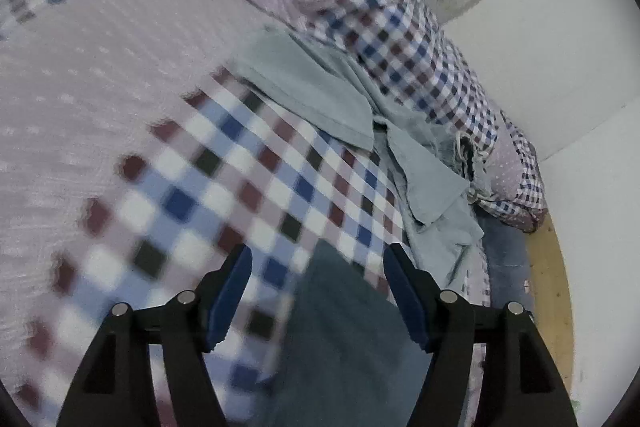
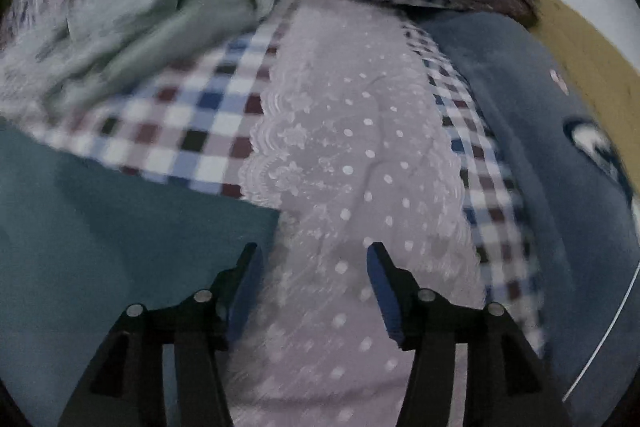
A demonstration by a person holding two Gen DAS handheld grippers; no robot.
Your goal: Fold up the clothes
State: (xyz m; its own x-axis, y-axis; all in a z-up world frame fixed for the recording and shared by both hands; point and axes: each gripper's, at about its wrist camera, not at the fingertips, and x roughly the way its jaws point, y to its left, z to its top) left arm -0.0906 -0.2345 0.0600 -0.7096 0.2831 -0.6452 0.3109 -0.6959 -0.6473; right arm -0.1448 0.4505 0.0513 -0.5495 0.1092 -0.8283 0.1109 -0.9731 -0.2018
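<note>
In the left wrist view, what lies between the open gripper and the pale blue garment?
Only checked bedding fills the stretch between the left gripper and the pale blue garment; a dark teal cloth sits between the fingers.

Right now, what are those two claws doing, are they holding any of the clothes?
Left claw: open, holding nothing, above the dark teal garment.
Right claw: open, holding nothing, over the pink dotted bedding.

Bedspread (image 1: pixel 224 187) open; crumpled garments (image 1: pixel 420 155) block far side.

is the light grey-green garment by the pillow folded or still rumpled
Rumpled, not folded: the light grey-green garment lies in loose, uneven overlapping flaps on the checked bedspread, edges askew. Both grippers are open and hold nothing.
</note>
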